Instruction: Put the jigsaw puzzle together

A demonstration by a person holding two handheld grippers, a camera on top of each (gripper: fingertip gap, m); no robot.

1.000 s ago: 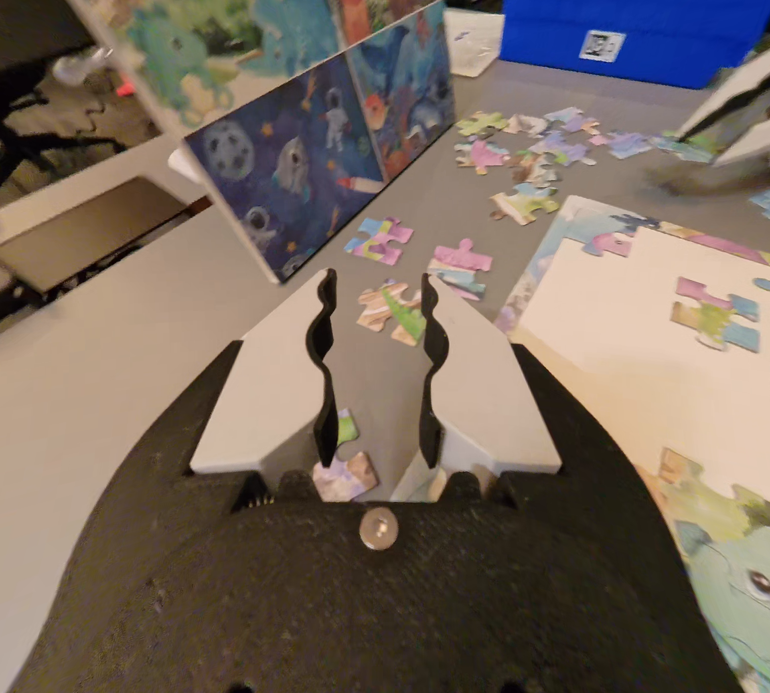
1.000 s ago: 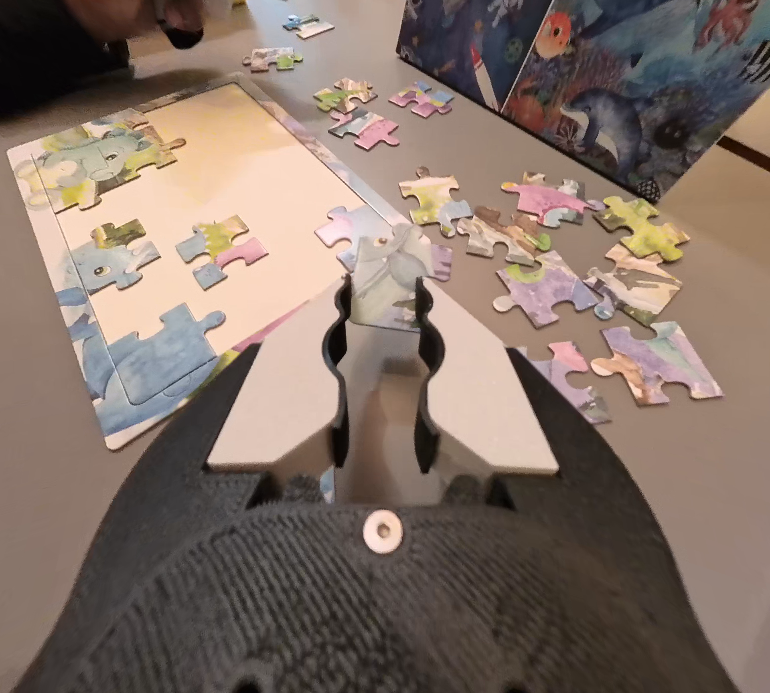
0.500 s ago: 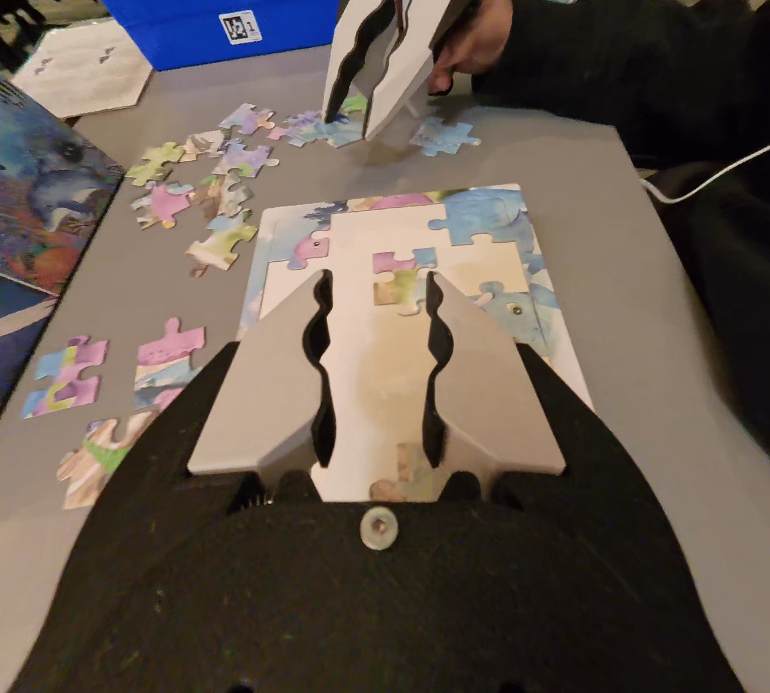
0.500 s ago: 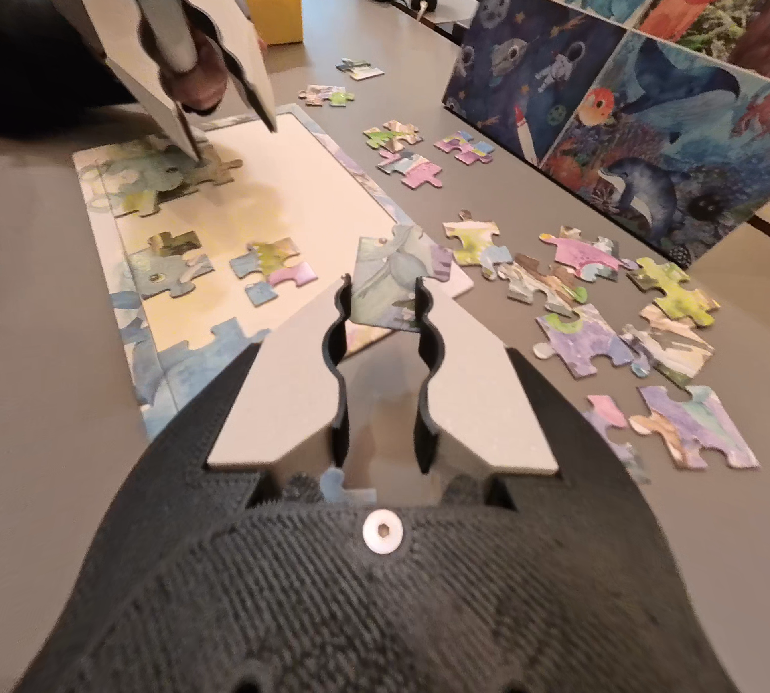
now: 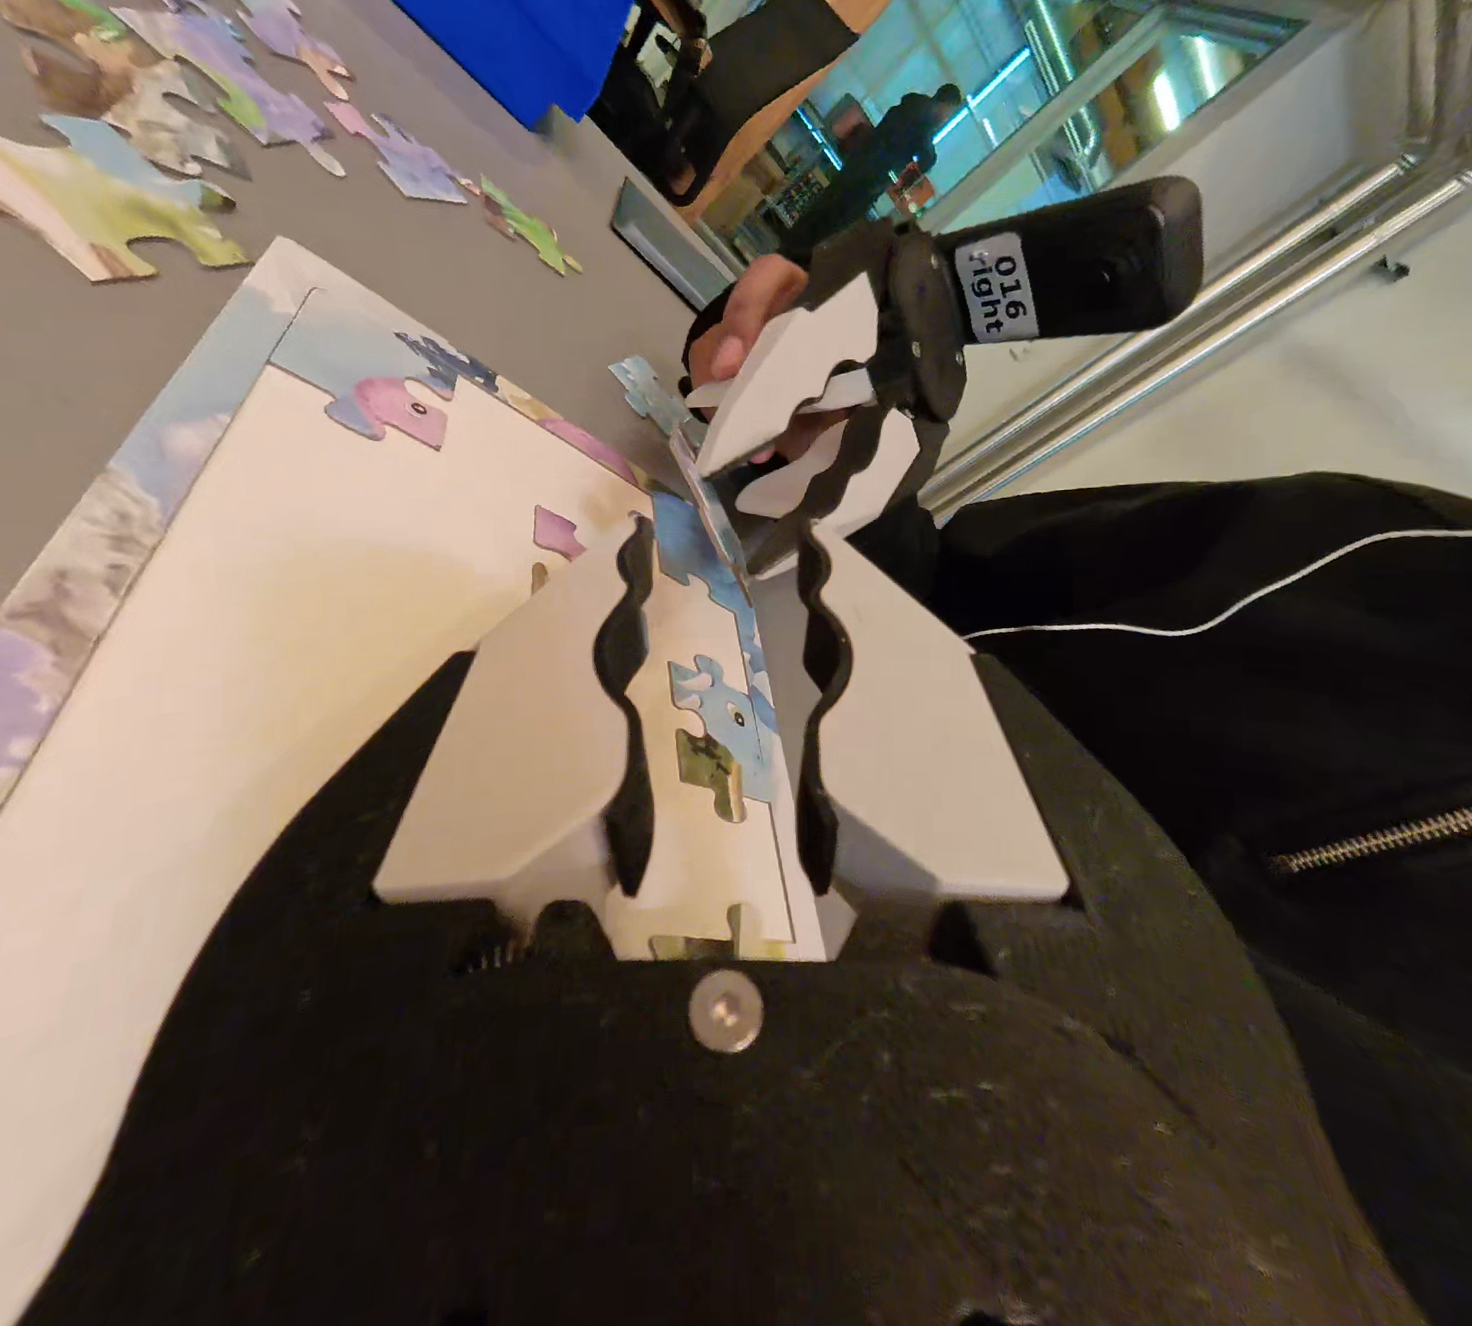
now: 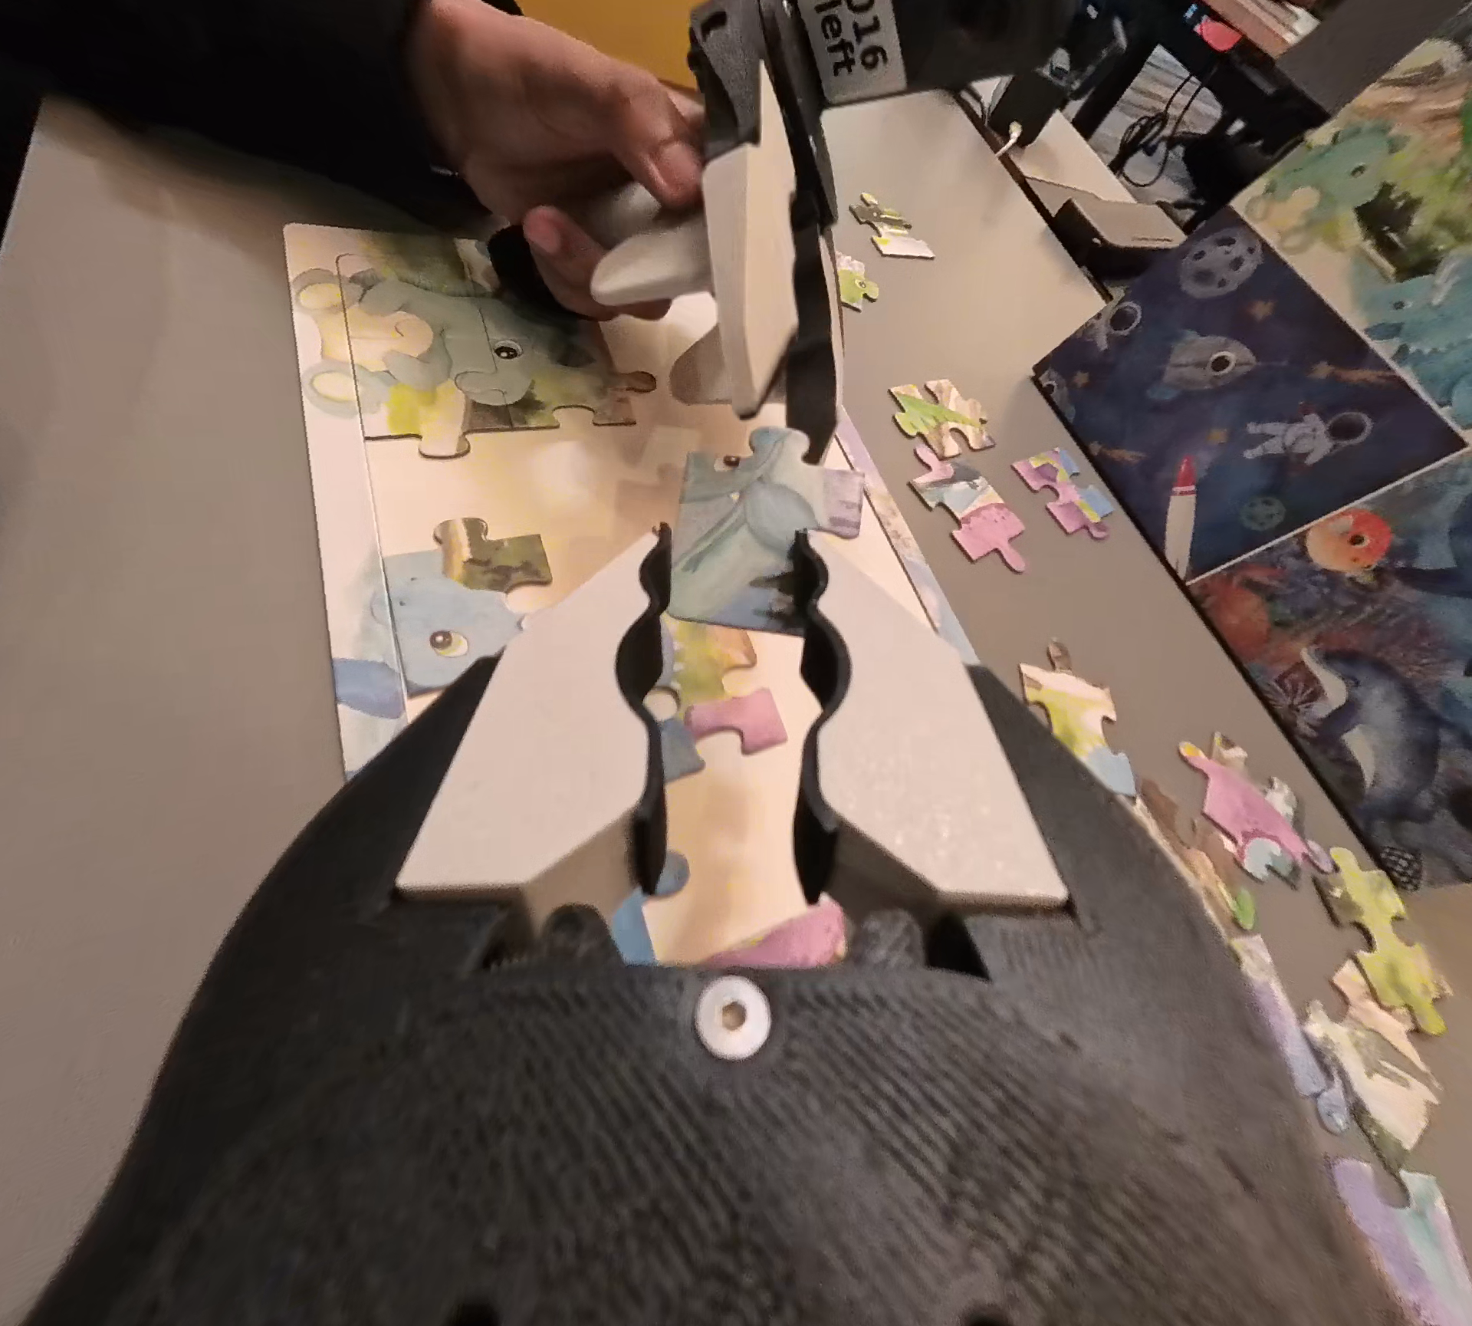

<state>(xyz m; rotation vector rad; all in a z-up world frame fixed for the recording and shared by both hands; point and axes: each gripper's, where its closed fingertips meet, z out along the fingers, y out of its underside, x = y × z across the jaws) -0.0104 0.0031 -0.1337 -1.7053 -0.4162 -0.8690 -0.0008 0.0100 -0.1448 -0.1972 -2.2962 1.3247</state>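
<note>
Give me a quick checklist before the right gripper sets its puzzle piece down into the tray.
1. Right gripper shut on the blue-grey puzzle piece: ok.
2. Piece held above the puzzle tray, not yet seated: ok.
3. Left gripper clear of the piece: not ok, its fingertip is at the piece's top edge; contact cannot be told.
4. Left gripper empty: ok, open with nothing between its fingers.
5. Bare space in the tray near the assembled elephant section: ok.
6. Which slot fits the piece: cannot tell.
7. Loose pieces lie outside the tray on the table: ok.
</note>
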